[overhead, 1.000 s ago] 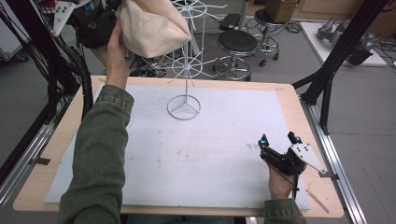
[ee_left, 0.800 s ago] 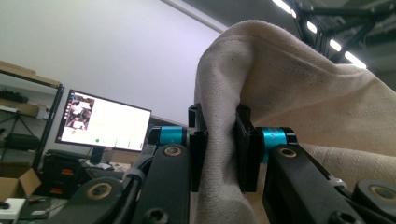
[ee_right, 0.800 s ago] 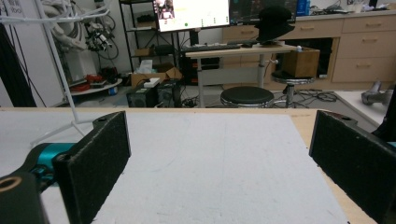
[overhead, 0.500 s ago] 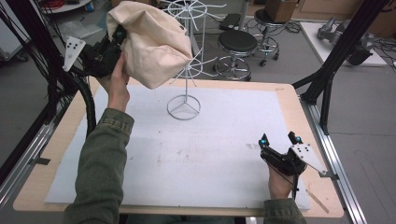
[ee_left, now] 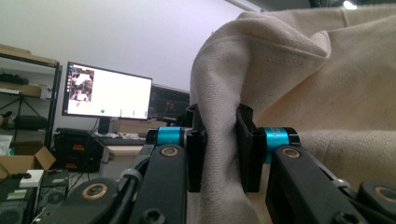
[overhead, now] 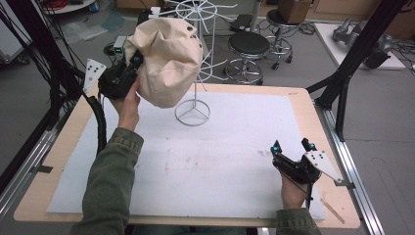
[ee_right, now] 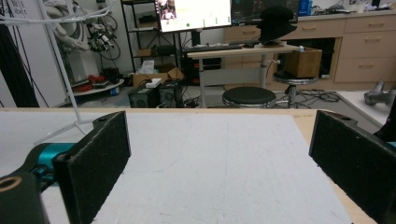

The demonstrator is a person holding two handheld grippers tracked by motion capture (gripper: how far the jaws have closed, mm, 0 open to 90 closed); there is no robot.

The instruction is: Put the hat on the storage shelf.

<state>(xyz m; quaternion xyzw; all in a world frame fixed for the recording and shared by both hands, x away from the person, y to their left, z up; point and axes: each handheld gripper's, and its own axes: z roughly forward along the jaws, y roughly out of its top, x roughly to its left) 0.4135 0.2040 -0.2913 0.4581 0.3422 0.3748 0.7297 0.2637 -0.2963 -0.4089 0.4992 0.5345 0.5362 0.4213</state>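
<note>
- Left gripper clamped on cream cloth bag, beside wire stand.
- Right gripper spread wide, near table edge.
- Pinched fold seen up close from left gripper view.

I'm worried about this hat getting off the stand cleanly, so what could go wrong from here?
1. The left tongs pinch only a fold of the cream canvas hat, so the fabric could slip out.
2. The hat hangs against the white wire stand, whose thin hooks could snag the cloth.
3. The stand rests on a small ring base and the right tongs sit open, far off, so a snag might tip it.
</note>
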